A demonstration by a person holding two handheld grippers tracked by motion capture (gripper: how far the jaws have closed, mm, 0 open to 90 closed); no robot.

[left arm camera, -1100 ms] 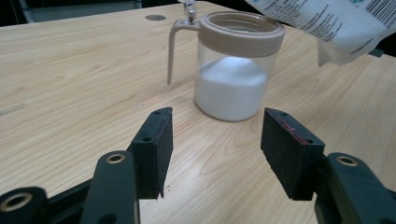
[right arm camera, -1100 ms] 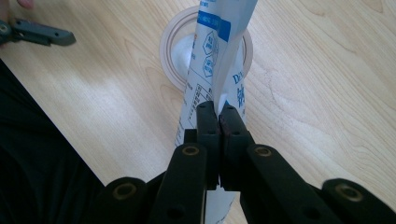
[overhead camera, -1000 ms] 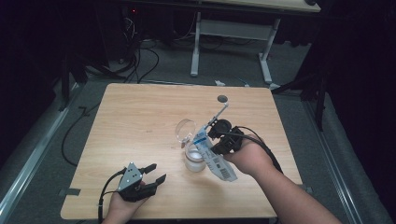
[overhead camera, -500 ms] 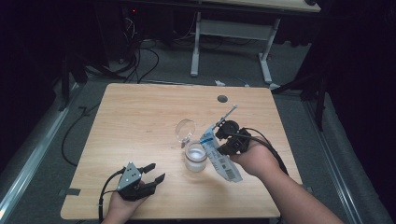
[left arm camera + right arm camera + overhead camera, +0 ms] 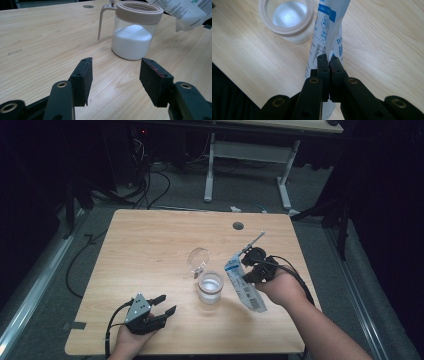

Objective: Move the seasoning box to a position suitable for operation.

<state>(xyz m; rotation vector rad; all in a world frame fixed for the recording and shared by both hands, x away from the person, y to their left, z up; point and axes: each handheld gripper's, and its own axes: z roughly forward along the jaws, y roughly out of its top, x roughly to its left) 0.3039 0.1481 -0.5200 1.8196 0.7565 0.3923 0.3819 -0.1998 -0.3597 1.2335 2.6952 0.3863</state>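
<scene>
Right gripper (image 5: 248, 265) shifted rightward; bag (image 5: 243, 287) pinched between its fingers (image 5: 323, 65).

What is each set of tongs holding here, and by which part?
Right tongs pinch the white packet partway along its flattened body. Left tongs stand open, holding nothing.

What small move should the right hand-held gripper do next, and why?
Probably swing the bag away and set it down: the jar already holds a mound of white powder, and the right hand-held gripper holds the bag beside the open mouth, not above it.
</scene>
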